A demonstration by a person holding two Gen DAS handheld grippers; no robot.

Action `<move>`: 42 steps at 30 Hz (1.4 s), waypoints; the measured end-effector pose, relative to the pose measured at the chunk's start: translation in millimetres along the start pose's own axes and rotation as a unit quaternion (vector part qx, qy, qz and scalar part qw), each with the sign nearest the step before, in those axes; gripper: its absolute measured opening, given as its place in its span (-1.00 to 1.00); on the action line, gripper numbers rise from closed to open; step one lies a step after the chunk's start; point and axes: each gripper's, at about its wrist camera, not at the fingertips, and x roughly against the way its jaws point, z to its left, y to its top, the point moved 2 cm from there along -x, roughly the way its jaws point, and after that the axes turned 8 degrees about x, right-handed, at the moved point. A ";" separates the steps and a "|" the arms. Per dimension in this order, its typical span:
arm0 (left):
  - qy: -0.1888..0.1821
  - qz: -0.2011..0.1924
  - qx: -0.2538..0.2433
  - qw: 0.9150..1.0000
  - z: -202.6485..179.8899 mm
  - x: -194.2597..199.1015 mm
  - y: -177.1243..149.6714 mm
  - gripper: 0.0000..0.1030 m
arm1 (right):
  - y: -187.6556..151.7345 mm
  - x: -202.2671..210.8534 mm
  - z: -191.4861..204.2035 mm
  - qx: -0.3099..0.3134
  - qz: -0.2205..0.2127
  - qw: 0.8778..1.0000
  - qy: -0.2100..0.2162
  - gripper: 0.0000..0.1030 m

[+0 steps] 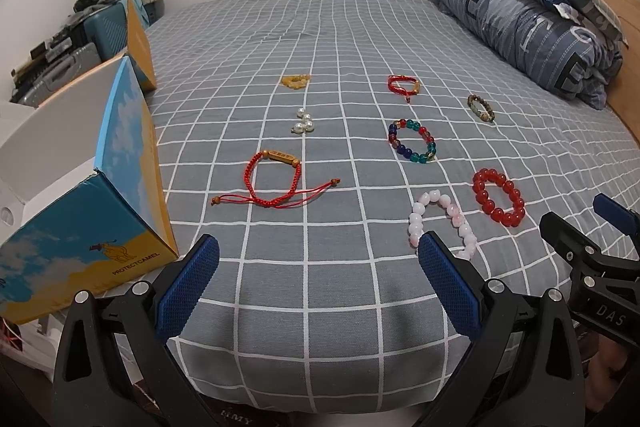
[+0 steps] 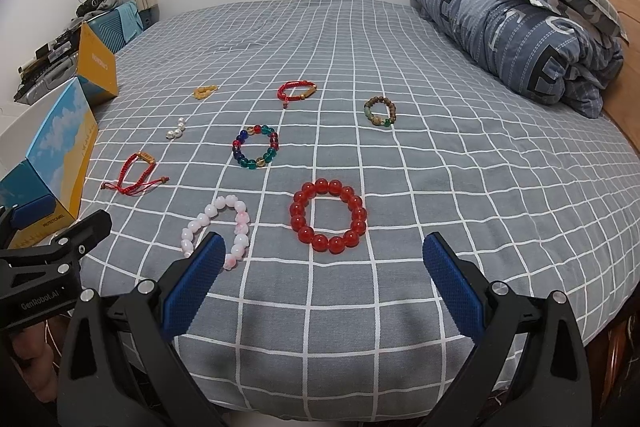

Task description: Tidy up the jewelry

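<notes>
Several bracelets lie on the grey checked bed. In the left wrist view: a red cord bracelet (image 1: 276, 183), pearls (image 1: 304, 123), an amber piece (image 1: 295, 80), a small red cord bracelet (image 1: 403, 85), a multicolour bead bracelet (image 1: 412, 141), a brown bead bracelet (image 1: 481, 108), a red bead bracelet (image 1: 498, 202) and a pink bead bracelet (image 1: 442, 223). The red bead bracelet (image 2: 328, 221) and pink bead bracelet (image 2: 218, 231) lie just ahead of my right gripper (image 2: 322, 259). My left gripper (image 1: 318, 259) is open and empty at the bed's front edge. My right gripper is open and empty too.
An open blue and yellow cardboard box (image 1: 92, 211) stands at the bed's left edge, also in the right wrist view (image 2: 56, 163). A folded quilt with pillows (image 1: 532, 23) lies at the far right by the wooden headboard. Suitcases and clutter (image 1: 60, 43) stand left of the bed.
</notes>
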 end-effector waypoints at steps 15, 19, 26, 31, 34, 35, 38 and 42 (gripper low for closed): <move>-0.003 -0.001 -0.003 1.000 -4.1 1.4 0.1 0.89 | 0.8 1.4 -1.8 0.003 -0.002 1.000 -0.006 0.85; 0.001 -0.003 0.000 1.000 -4.9 5.1 2.5 0.89 | 2.2 6.4 -2.7 0.007 -0.012 1.000 -0.014 0.85; 0.007 -0.009 -0.005 1.000 -8.4 13.1 14.4 0.89 | 15.5 22.7 -8.6 0.009 -0.029 0.999 -0.023 0.85; 0.024 -0.027 -0.002 0.999 -6.5 19.8 44.4 0.89 | 40.0 39.3 -14.2 0.005 -0.046 0.999 -0.029 0.85; 0.024 -0.033 0.003 0.999 -6.4 20.9 67.4 0.89 | 59.7 45.0 -19.6 0.004 -0.051 0.998 -0.041 0.85; 0.026 -0.033 0.003 0.999 -7.5 20.2 77.3 0.89 | 66.0 46.2 -21.6 0.005 -0.054 0.998 -0.045 0.85; 0.019 -0.034 0.004 0.999 -10.5 18.4 97.9 0.89 | 91.5 48.7 -26.9 0.006 -0.063 0.997 -0.053 0.85; 0.014 -0.026 0.000 1.000 -18.0 5.3 125.1 0.89 | 121.9 40.7 -30.5 0.015 -0.064 0.996 -0.058 0.85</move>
